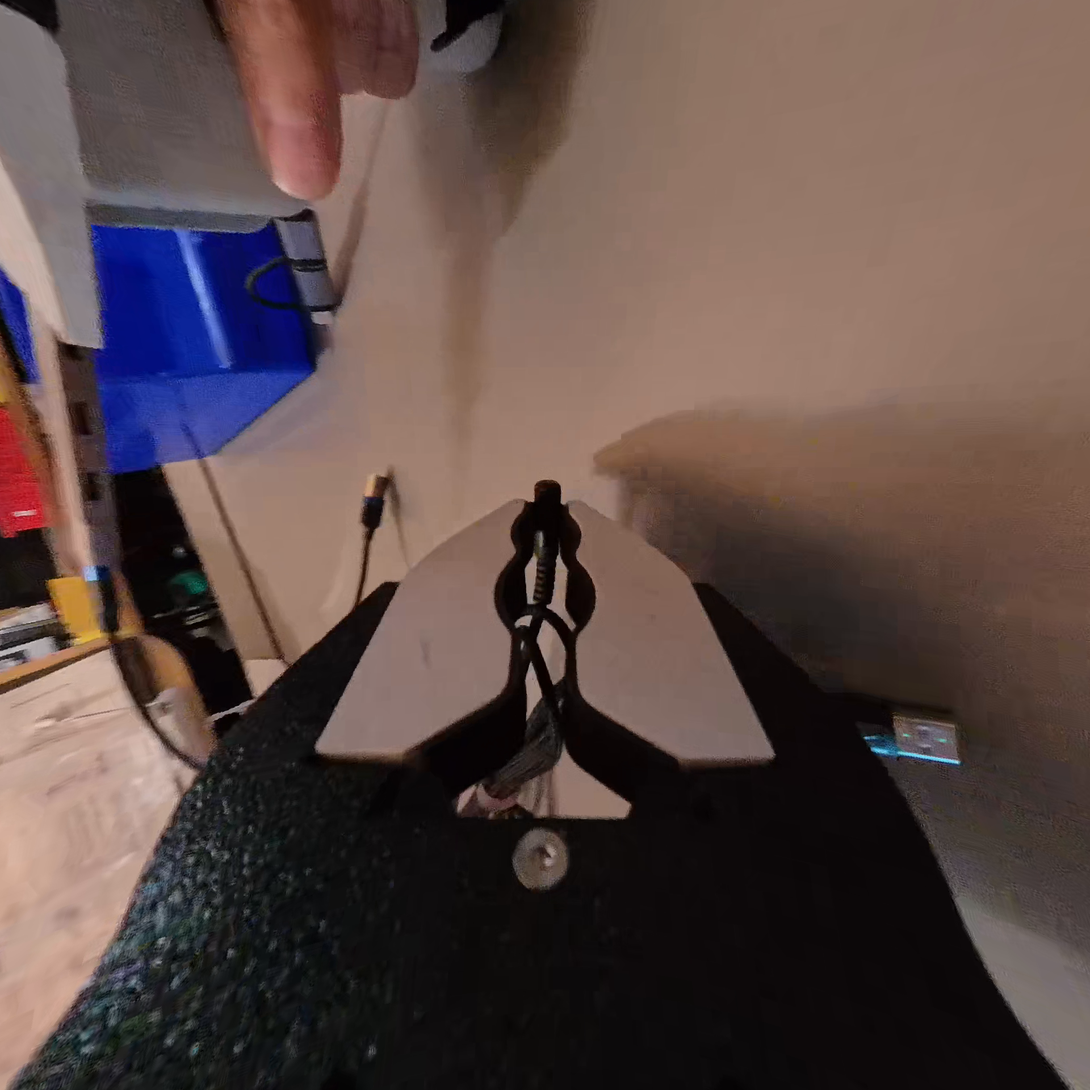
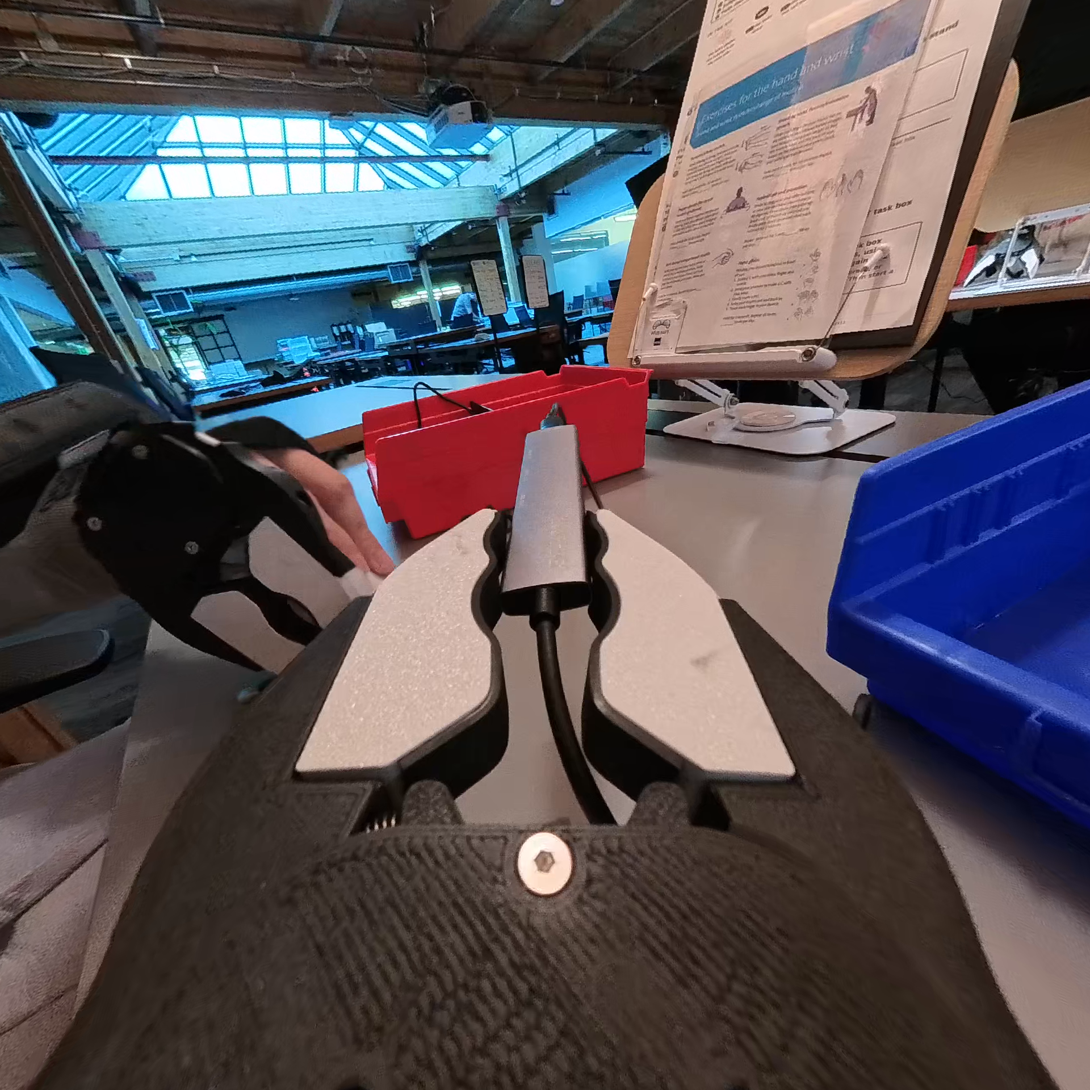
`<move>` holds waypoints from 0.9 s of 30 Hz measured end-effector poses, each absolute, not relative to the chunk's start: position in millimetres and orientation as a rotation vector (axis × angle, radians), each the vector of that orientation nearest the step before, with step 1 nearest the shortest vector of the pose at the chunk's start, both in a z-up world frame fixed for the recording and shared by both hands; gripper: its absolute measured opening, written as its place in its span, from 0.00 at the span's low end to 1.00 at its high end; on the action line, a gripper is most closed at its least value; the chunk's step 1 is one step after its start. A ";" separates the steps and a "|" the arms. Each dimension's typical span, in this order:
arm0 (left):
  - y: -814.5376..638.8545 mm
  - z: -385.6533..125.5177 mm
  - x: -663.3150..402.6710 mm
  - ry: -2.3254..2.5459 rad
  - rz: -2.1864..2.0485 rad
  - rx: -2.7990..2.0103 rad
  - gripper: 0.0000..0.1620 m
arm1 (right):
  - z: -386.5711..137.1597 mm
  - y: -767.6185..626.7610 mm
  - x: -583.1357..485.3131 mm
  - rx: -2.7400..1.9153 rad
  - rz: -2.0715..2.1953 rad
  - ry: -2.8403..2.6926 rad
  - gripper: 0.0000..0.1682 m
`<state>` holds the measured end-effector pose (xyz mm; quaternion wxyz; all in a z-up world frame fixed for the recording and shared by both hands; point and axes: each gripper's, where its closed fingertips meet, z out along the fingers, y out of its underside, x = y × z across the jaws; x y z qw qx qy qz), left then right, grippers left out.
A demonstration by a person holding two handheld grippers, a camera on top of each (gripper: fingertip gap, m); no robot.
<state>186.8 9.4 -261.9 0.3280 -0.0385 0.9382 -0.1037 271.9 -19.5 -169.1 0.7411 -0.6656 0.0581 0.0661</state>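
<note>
A: Right tool [image 2: 545, 525] closed on a grey hub [image 2: 545, 507], clamped by its flat sides near the cabled end, long body pointing forward, raised above the bench [image 2: 737, 531]. Black cable [image 2: 557, 708] trailing back between the fingers.

B: Stiff and light by the look of it; smooth casing, likely slippery, so best gripped on the flat sides, not the cord. And the left?

A: Left tool [image 1: 545, 507] pinched nearly shut on a thin black plug [image 1: 545, 495], coiled strain relief and cord looped behind. Limp cord, rigid tip; small, easily twisted in the grip.

B: Surroundings?

A: Blue bin [image 2: 973, 590] at right of the hub, red bin [image 2: 507, 448] beyond it, document stand [image 2: 784, 194] behind. In the blurred left view, a second plug [image 1: 374, 495] lying on the bench, a USB connector [image 1: 920, 737] at right, a bare finger [image 1: 301, 118] above.
</note>
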 end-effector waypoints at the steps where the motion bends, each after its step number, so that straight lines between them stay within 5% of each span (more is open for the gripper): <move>1: 10.5 -255.0 191.1 2.379 -0.226 -0.067 0.05 | -169.2 -19.5 272.6 -1.459 0.147 0.131 0.15; 14: -0.5 -167.6 224.6 1.813 0.068 0.125 0.04 | -175.4 -14.9 259.1 -1.516 0.243 0.089 0.15; 27: -0.8 -166.3 240.3 1.744 0.094 0.160 0.05 | -173.8 -16.7 256.2 -1.499 0.294 0.079 0.15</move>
